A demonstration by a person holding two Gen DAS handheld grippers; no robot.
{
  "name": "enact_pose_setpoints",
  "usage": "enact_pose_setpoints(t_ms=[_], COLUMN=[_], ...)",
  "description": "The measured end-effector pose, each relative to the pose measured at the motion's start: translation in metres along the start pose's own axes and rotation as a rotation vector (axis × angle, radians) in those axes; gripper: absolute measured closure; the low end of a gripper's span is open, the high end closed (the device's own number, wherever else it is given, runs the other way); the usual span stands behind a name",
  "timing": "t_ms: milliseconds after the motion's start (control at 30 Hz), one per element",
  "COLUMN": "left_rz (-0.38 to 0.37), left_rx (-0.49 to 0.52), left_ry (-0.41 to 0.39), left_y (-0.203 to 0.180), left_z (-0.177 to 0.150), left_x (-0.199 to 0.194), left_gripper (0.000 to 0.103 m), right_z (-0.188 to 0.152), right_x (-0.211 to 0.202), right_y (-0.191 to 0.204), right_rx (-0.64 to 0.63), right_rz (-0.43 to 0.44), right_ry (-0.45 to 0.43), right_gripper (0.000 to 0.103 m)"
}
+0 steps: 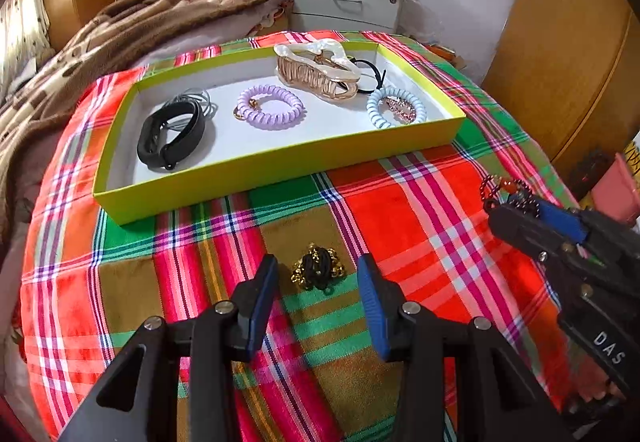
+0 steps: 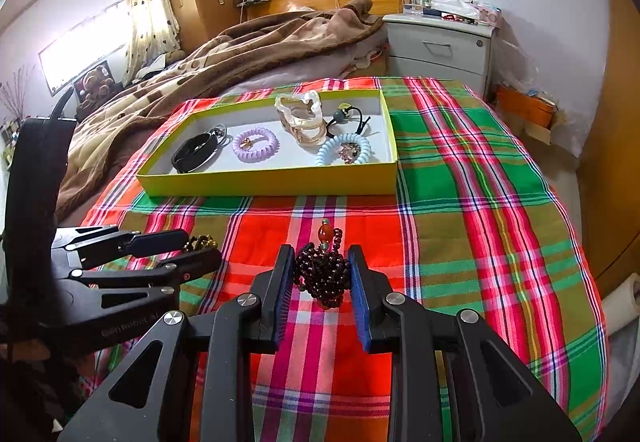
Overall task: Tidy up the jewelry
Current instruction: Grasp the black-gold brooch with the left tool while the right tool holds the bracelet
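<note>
Your right gripper (image 2: 321, 274) has its jaws pressed against both sides of the dark bead bracelet (image 2: 322, 272), which sits bunched in a heap on the plaid cloth (image 2: 460, 182), on the near side of the yellow tray (image 2: 272, 180). The grip looks to be on the heap rather than on a single strand, so loose loops may hang down and snag on the tray's near wall as you carry it over; the orange bead (image 2: 325, 232) and its tail stick out toward the tray and would catch first. Lift high before you cross the rim.

Your left gripper (image 1: 316, 282) has its jaws spread wide, straddling the black-and-gold chain piece (image 1: 317, 269), also on the cloth on the near side of the tray and not yet gripped. The piece is small and low, so closing here could pinch the cloth with it and drag the fabric, shifting the tray.

Inside the tray, the black band (image 1: 172, 136), lilac coil tie (image 1: 270, 107), pearly claw clip (image 1: 316, 68) and pale blue coil tie (image 1: 396, 108) leave bare floor mostly toward the near wall; dropping elsewhere risks tangling with them.
</note>
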State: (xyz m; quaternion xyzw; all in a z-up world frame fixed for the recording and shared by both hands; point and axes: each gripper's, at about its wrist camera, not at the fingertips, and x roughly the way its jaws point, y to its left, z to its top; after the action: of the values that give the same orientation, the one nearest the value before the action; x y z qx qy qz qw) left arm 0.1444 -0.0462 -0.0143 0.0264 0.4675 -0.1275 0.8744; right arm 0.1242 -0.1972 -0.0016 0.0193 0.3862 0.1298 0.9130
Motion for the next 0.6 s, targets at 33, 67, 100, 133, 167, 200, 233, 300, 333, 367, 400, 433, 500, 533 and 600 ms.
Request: enact_pose_setpoints(t_ms=[33, 67, 100, 133, 167, 200, 233, 300, 333, 367, 400, 433, 500, 533, 600], left_rz=[0.003, 0.004, 0.006, 0.009, 0.013, 0.012, 0.005, -0.003, -0.004, -0.006, -0.010, -0.016, -0.021, -0.024, -0.030], left_rx=[0.002, 0.000, 0.002, 0.004, 0.004, 0.002, -0.004, -0.010, -0.010, -0.011, -0.012, -0.012, -0.016, -0.017, -0.023], left_ry=[-0.002, -0.003, -0.004, -0.005, -0.007, -0.008, -0.008, -0.005, -0.005, -0.004, -0.004, -0.003, -0.006, -0.009, -0.019], left_y=[0.0002, 0.0004, 0.0006, -0.0001, -0.0001, 0.0010, 0.0021, 0.0038, 0.0036, 0.0037, 0.0040, 0.0041, 0.0046, 0.0050, 0.0072], left_z=[0.0000, 0.0001, 0.0000, 0.0003, 0.0000, 0.0000, -0.0001, -0.0001, -0.0005, -0.0002, -0.0004, -0.0005, -0.0005, -0.0003, 0.0004], left_x=[-0.0002, -0.0005, -0.0007, -0.0008, -0.0010, -0.0015, -0.0018, -0.0023, -0.0026, -0.0022, -0.0027, -0.0031, -0.0046, -0.0061, -0.0097], left_gripper=[0.060, 0.060, 0.062, 0.064, 0.069, 0.074, 0.076, 0.077, 0.078, 0.079, 0.079, 0.079, 0.080, 0.080, 0.080], right_z=[0.0001, 0.0001, 0.0003, 0.0002, 0.0005, 0.0009, 0.0012, 0.0012, 0.0016, 0.0019, 0.0026, 0.0031, 0.0047, 0.0057, 0.0081], right_x=[0.0005, 0.0008, 0.0011, 0.0014, 0.0015, 0.0017, 0.0019, 0.0017, 0.0017, 0.0015, 0.0014, 0.0012, 0.0005, 0.0006, 0.0004], right_y=[-0.0004, -0.0007, -0.0007, -0.0004, 0.0000, 0.0003, 0.0005, 0.0009, 0.0017, 0.0022, 0.0023, 0.0026, 0.0030, 0.0035, 0.0048], right_rx=[-0.001, 0.000, 0.000, 0.000, -0.001, -0.001, -0.001, -0.003, -0.004, -0.006, -0.007, -0.007, -0.008, -0.009, -0.011], right_rz=[-0.001, -0.001, -0.002, -0.001, -0.002, -0.003, -0.002, -0.003, -0.002, -0.003, -0.003, -0.003, -0.004, -0.005, -0.006], right_ry=[0.002, 0.002, 0.003, 0.004, 0.003, 0.002, 0.002, 0.001, 0.001, 0.002, 0.001, 0.000, -0.003, -0.003, -0.007], right_gripper=[0.075, 0.075, 0.075, 0.075, 0.075, 0.075, 0.075, 0.076, 0.076, 0.076, 0.076, 0.076, 0.076, 0.075, 0.076])
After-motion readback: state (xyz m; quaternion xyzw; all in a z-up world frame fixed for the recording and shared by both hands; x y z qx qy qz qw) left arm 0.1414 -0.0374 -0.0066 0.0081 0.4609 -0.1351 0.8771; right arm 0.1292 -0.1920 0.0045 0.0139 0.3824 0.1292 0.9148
